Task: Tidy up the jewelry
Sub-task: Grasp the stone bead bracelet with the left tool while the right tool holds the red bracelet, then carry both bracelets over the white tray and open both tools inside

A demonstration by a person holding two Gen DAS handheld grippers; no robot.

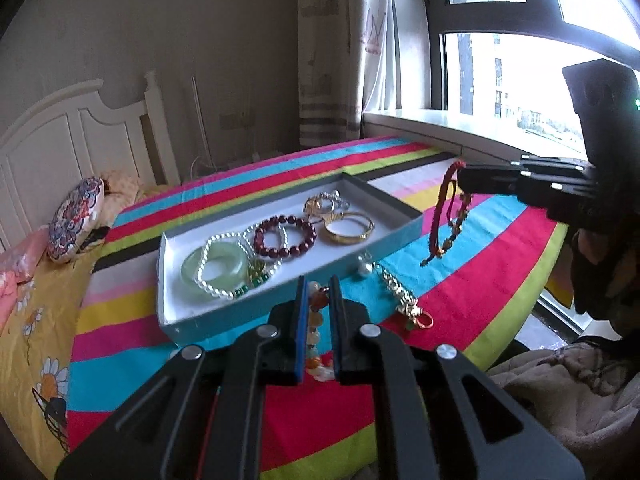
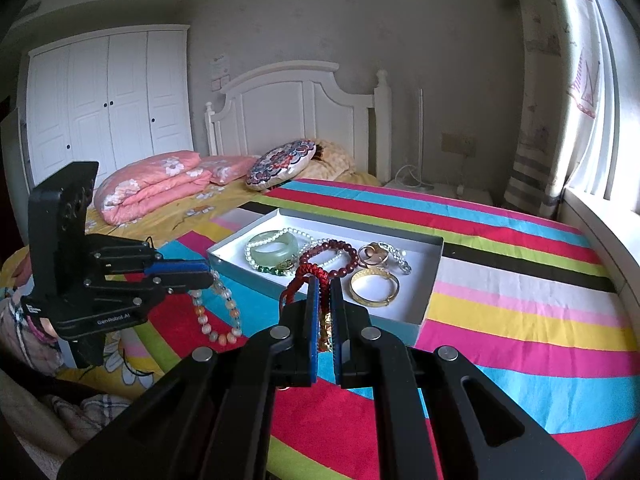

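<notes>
- Tray [image 1: 400, 222]: a shallow white-lined box on the striped bedspread [image 1: 500, 240], near its window-side edge. We see it already holding a jade bangle [image 1: 212, 266], pearl strand [image 1: 224, 240], dark red beads [image 1: 286, 236], gold bangle [image 1: 349, 229] and rings [image 1: 324, 202].
- Left gripper [image 1: 318, 292]: fingers closed on a pale mixed-bead strand [image 2: 218, 312], which hangs in a loop just off the tray's near corner, presumably lifted for transfer.
- Right gripper [image 2: 325, 284]: fingers closed on a red cord bracelet [image 1: 446, 216], which dangles clear of the bedspread beside the tray's end.
- Gold chain [image 1: 400, 292] and pearl drop [image 1: 366, 270]: we find them loose on the bedspread along the tray's near edge, apparently still unsorted.
</notes>
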